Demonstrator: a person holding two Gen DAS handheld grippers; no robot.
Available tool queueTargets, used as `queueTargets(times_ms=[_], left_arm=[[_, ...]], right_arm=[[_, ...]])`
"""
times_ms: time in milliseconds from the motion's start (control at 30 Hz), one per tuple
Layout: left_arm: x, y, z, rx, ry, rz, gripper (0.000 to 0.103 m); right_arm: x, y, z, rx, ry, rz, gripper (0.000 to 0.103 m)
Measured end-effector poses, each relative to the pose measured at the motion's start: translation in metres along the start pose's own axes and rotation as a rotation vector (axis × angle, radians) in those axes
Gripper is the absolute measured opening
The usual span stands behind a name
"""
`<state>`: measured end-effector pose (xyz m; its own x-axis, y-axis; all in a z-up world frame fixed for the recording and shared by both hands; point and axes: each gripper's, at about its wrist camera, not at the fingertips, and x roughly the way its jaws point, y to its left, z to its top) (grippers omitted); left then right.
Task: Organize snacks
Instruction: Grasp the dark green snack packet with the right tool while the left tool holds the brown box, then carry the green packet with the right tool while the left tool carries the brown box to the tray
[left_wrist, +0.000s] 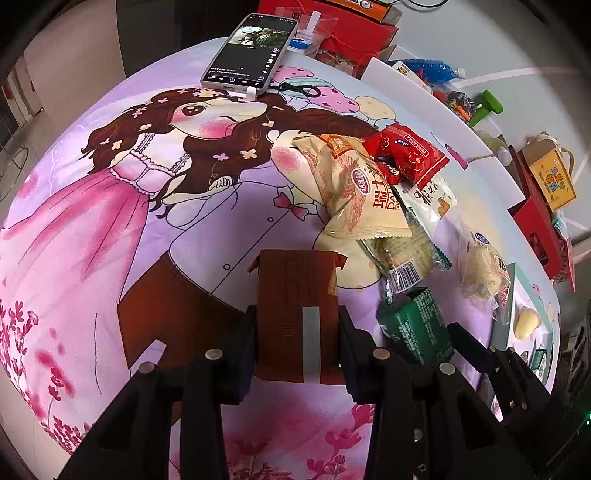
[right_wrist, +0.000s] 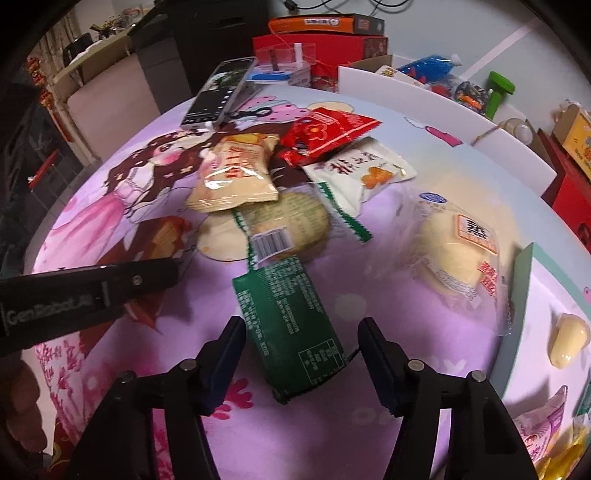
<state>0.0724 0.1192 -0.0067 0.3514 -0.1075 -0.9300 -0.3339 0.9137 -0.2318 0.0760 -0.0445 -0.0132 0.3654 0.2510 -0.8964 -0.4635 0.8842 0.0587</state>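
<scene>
My left gripper is shut on a brown snack packet, holding it over the pink cartoon cloth; the packet also shows in the right wrist view. My right gripper is open, its fingers either side of a green snack packet, which also shows in the left wrist view. Beyond lie a beige packet, a red packet, a white packet, a clear barcode packet and a bun in clear wrap.
A phone lies at the cloth's far edge beside red boxes. A teal tray edge with a pale sweet stands at the right. The left gripper's arm crosses the left side.
</scene>
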Motion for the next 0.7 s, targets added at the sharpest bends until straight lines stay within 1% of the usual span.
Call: queueTargets(times_ms=[133, 300, 400, 433, 533, 567, 700], left_arm=[[0.000, 0.000, 0.000, 0.004, 0.001, -0.002, 0.041], [0.000, -0.001, 0.000, 0.012, 0.004, 0.001, 0.041], [0.003, -0.001, 0.000, 0.017, 0.011, 0.003, 0.041], [0.004, -0.002, 0.000, 0.019, 0.015, 0.004, 0.041], [0.006, -0.004, -0.001, 0.024, 0.020, 0.005, 0.041], [0.006, -0.004, -0.001, 0.025, 0.019, 0.003, 0.041], [0.004, -0.005, -0.001, 0.028, 0.013, 0.000, 0.041]], right_arm=[[0.005, 0.003, 0.003, -0.028, 0.009, -0.028, 0.066], [0.011, 0.005, 0.006, -0.033, 0.016, -0.032, 0.065], [0.013, 0.006, 0.005, -0.025, 0.009, -0.031, 0.058], [0.013, 0.007, 0.005, -0.020, 0.006, -0.025, 0.054], [0.011, 0.010, 0.004, -0.017, -0.003, -0.034, 0.050], [0.010, 0.012, 0.003, -0.018, -0.005, -0.036, 0.045], [0.006, 0.013, -0.003, 0.011, -0.022, -0.019, 0.043]])
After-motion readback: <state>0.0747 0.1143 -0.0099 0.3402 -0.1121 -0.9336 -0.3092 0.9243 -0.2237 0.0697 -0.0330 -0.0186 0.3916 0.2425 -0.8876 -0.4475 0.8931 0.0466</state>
